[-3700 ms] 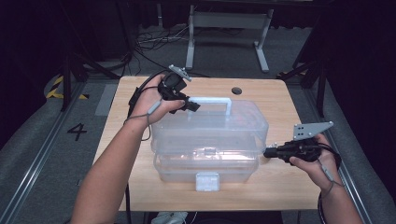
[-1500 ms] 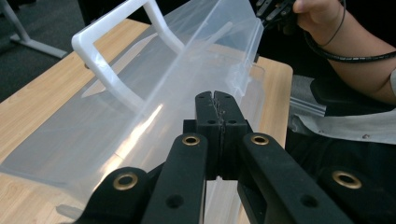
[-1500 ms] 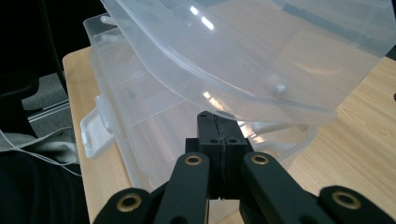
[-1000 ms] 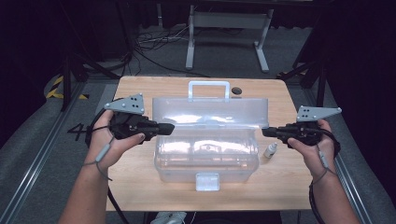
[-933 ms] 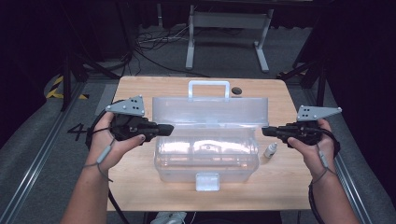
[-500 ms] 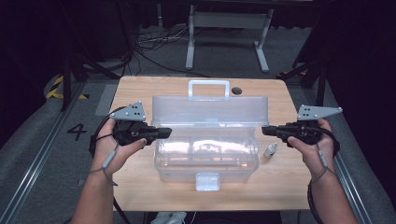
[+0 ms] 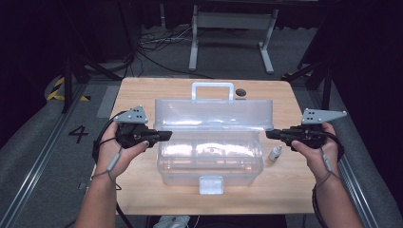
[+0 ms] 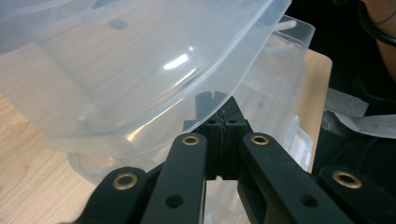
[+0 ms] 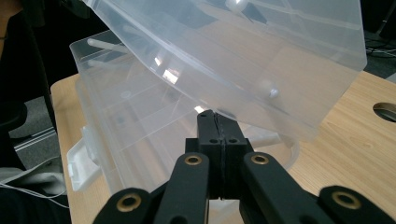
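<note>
A clear plastic box [image 7: 209, 159] stands in the middle of the wooden table [image 7: 142, 95]. Its lid [image 7: 214, 114] is tilted up toward the back, with the white handle [image 7: 212, 87] on the far side. My left gripper [image 7: 166, 135] is shut, its tip at the box's left end. In the left gripper view the closed jaws [image 8: 223, 114] sit just under the lid's [image 8: 140, 70] edge. My right gripper [image 7: 268, 134] is shut at the box's right end. In the right gripper view its tip [image 9: 215, 119] lies under the raised lid [image 9: 243, 51], with nothing between the jaws.
A small white bottle [image 7: 274, 153] stands on the table just right of the box, below the right gripper. A dark round hole [image 7: 240, 91] marks the tabletop behind the handle. The box's white latch [image 7: 211, 185] faces the near edge. Metal frame legs [image 7: 230, 28] stand on the floor beyond.
Earlier the lid was down with the left gripper at the handle; now the lid is raised and that gripper is at the box's left end. Over the last second it sank slightly. The right gripper stayed put.
</note>
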`<action>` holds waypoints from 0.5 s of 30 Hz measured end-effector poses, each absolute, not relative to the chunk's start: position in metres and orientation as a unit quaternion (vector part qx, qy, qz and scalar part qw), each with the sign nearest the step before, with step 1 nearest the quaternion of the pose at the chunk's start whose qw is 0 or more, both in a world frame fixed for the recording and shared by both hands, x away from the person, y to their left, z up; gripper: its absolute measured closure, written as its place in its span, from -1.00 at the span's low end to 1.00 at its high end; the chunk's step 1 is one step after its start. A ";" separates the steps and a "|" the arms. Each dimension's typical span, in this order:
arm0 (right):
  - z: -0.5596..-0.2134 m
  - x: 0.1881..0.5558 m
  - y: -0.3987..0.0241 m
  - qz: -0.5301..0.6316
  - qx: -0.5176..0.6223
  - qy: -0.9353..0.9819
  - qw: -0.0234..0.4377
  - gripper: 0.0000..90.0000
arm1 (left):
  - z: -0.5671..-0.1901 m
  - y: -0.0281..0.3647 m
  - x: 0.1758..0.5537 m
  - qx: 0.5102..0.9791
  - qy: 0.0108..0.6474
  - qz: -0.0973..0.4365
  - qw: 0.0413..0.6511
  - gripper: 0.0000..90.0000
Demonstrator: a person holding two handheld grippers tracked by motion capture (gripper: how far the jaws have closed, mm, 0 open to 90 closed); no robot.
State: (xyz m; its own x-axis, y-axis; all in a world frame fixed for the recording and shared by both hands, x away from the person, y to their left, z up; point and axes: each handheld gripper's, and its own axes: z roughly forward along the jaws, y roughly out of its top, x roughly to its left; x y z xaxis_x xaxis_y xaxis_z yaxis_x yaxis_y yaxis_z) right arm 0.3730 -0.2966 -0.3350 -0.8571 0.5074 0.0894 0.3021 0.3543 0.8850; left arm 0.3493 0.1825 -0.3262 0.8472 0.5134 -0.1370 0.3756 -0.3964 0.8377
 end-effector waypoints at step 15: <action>-0.336 0.372 -0.296 0.514 0.248 0.815 0.101 1.00 | -0.328 0.185 0.350 0.827 0.273 0.087 0.483 1.00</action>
State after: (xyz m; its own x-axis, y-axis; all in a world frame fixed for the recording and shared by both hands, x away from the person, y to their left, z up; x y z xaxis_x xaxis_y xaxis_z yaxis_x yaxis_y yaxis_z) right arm 0.3717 -0.2964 -0.3361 -0.8563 0.5086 0.0901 0.2999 0.3476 0.8884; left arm 0.3498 0.1847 -0.3278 0.8353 0.5366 -0.1193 0.3675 -0.3838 0.8471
